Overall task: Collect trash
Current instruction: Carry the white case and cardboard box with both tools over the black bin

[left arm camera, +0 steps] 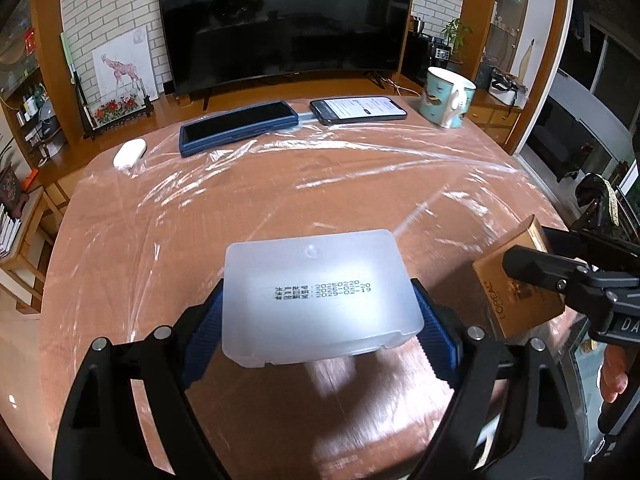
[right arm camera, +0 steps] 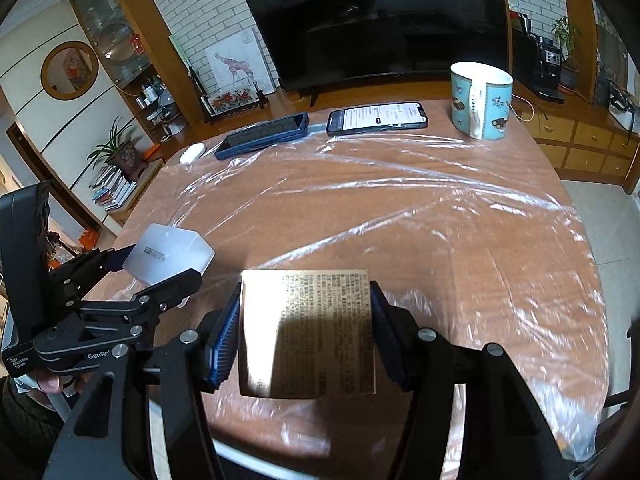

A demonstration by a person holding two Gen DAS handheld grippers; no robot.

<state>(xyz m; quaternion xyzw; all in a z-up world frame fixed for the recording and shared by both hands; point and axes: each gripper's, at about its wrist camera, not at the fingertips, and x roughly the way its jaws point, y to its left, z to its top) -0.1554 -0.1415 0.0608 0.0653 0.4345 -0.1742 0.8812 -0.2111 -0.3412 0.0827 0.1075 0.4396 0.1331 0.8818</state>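
Each wrist camera sat close behind its tool, angled down across the tabletop (left arm camera: 280, 208) toward the television (left arm camera: 286, 20). Both views shared the far edge: two phones, the mug (right arm camera: 480, 100) and each other's tool.

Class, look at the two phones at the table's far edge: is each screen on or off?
The right phone is on, showing lit text. The blue-cased phone is off; its screen is dark.

The gold carton's (right arm camera: 308, 332) fine print was blurred beyond reading; a hand (left arm camera: 614, 372) was cropped at three o'clock.
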